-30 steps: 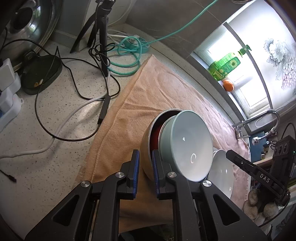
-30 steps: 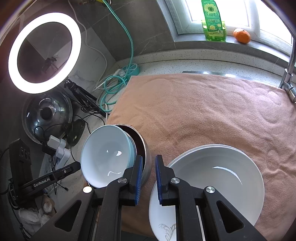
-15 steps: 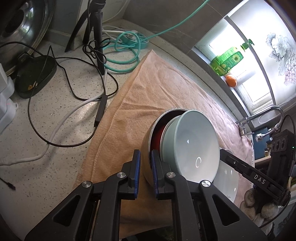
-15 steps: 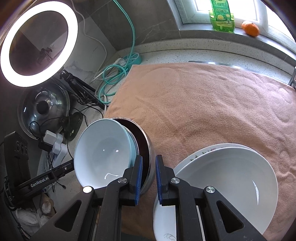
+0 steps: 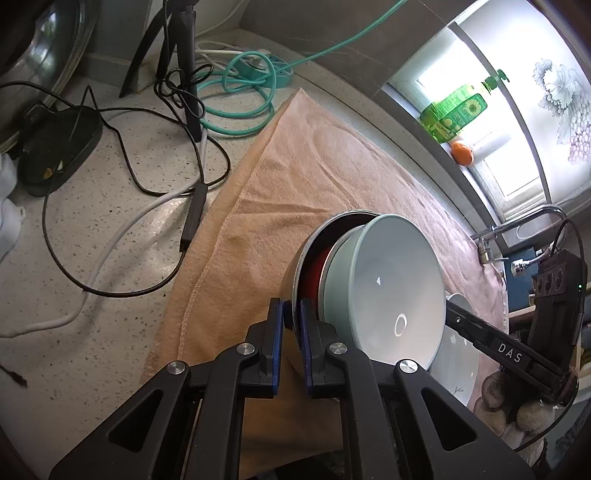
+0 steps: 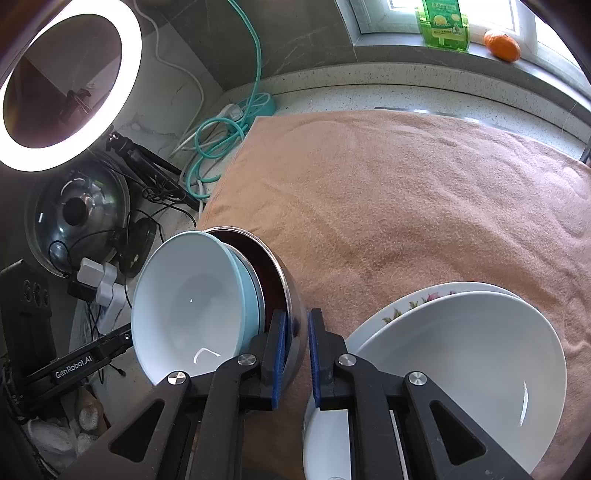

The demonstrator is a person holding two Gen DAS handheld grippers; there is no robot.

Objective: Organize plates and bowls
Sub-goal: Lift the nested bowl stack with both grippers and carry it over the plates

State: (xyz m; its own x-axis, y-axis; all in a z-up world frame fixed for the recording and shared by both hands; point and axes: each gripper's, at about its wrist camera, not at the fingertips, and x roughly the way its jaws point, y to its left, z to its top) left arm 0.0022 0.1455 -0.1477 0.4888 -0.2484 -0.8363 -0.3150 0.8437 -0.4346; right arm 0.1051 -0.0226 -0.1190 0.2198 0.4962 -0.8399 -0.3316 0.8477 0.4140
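Since a second ago the nested bowls have tipped further over and ridden up a little off the towel; the white bowl at the right gripper's side has slid lower and nearer its camera.

Left gripper (image 5: 291, 332): jaws nearly closed, blue pads pinching the rim of the steel bowl (image 5: 295, 280). Red lining visible just inside that rim. A pale blue bowl (image 5: 399, 295) sits nested in the steel one, its mouth turned to the right of the fingers, white interior facing out.

Right gripper (image 6: 295, 350): jaws also drawn close, clamped on the same steel bowl (image 6: 295, 310) from the opposite side. Blue bowl (image 6: 188, 295) lies left of its fingers, tilted steeply.

Right of the right gripper, low: white bowl (image 6: 461, 365) resting on a flowered plate (image 6: 417, 301), both on the peach towel (image 6: 388, 192).

Beyond the towel, ahead of the right gripper: green bottle (image 6: 443, 22) and orange (image 6: 502, 44) on the sill. Far left: ring light (image 6: 70, 81), teal cable (image 6: 214, 133), pot lid (image 6: 74, 210).
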